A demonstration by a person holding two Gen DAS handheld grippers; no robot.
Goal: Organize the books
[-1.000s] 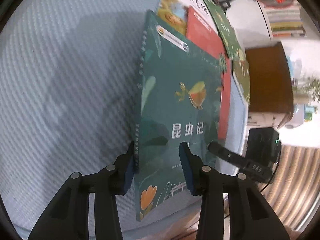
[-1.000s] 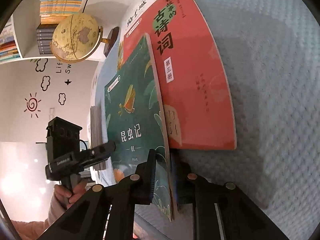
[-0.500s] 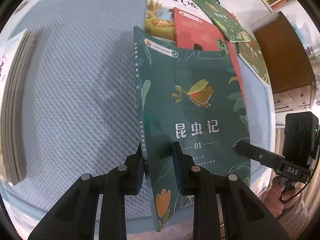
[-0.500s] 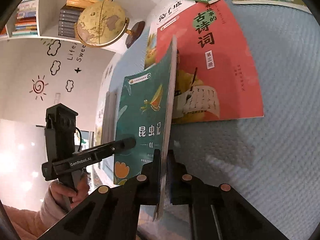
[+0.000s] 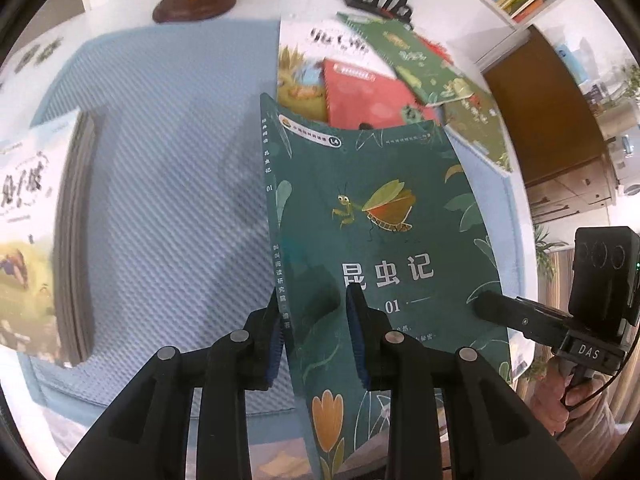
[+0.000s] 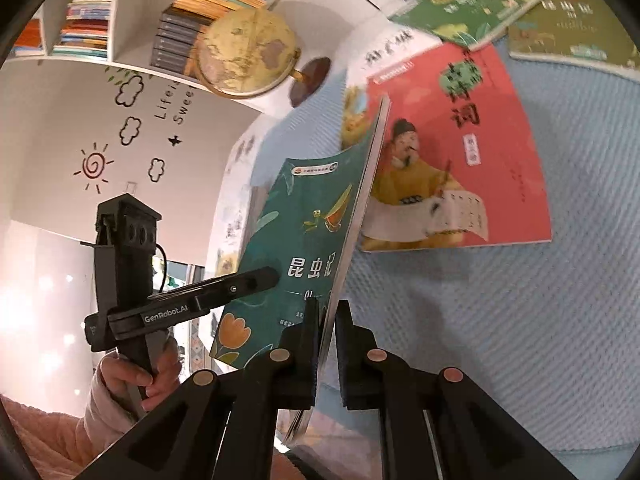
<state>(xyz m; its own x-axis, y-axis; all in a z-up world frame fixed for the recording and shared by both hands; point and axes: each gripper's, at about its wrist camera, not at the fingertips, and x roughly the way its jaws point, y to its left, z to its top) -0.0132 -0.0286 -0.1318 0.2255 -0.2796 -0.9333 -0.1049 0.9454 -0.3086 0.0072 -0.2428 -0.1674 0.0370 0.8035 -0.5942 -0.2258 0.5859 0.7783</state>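
A dark green book with a mantis on its cover [image 5: 384,240] is lifted off the blue mat, tilted. My left gripper [image 5: 314,312] is shut on the book near its spine edge. My right gripper [image 6: 328,320] straddles the opposite edge of the same book [image 6: 304,248], and a slight gap shows beside one pad, so its grip is unclear. The right gripper also shows in the left wrist view [image 5: 520,316], and the left gripper shows in the right wrist view [image 6: 240,284], one finger lying on the cover.
A red book [image 6: 452,160] lies flat on the blue mat [image 6: 520,340], with green books [image 6: 480,4] and a white book behind it. A stack of books [image 5: 44,240] lies at the left. A globe [image 6: 248,56] and bookshelves [image 6: 120,12] stand behind.
The green book has been lifted higher off the red book and turned more face-on to the left camera. The right gripper's pads have opened slightly around its edge.
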